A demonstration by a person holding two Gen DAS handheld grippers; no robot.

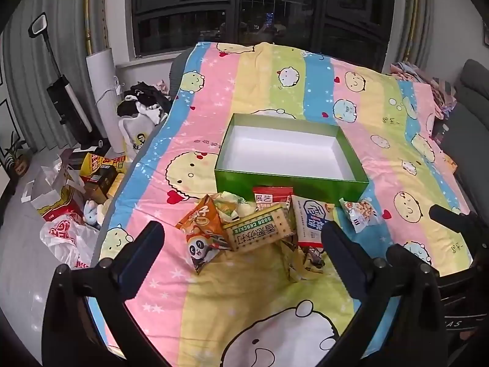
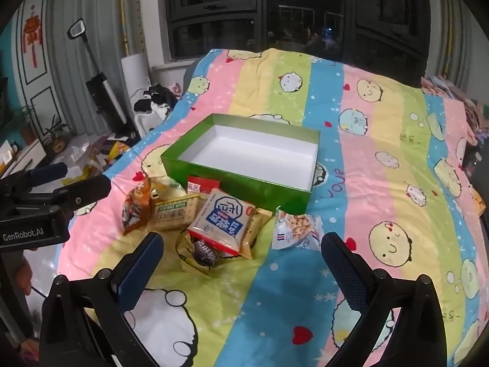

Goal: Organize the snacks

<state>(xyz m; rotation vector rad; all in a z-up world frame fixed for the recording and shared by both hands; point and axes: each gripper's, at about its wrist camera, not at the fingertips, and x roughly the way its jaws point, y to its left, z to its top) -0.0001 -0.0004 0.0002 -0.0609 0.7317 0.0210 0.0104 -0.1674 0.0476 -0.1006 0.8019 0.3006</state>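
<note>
we hover both grippers over a bed with a striped cartoon cover, nothing picked yet. left gripper has its fingers spread wide and empty, and the same goes for the right gripper, wide and holding nothing. the green box sits open in the middle of the bed, white inside, nothing in it so far. the snacks lie in a loose heap just in front of the box's near wall: soda cracker pack in the middle, orange panda bag touching it on the left, white and blue packet leaning over a crumpled gold wrapper, red packet tucked behind against the box, and a small peanut bag a little apart on the right side

we judge all of these as light, crinkly film packs, slippery and easy to squash. the crackers will probably break if pinched hard across the flat face, so we'd take that pack by its long edges. the puffed bags are soft, so better to grip a sealed end seam. the peanut bag looks like the easiest first grab for the right side since it lies alone, near the right fingers. floor clutter beside the bed is not ours to handle
</note>
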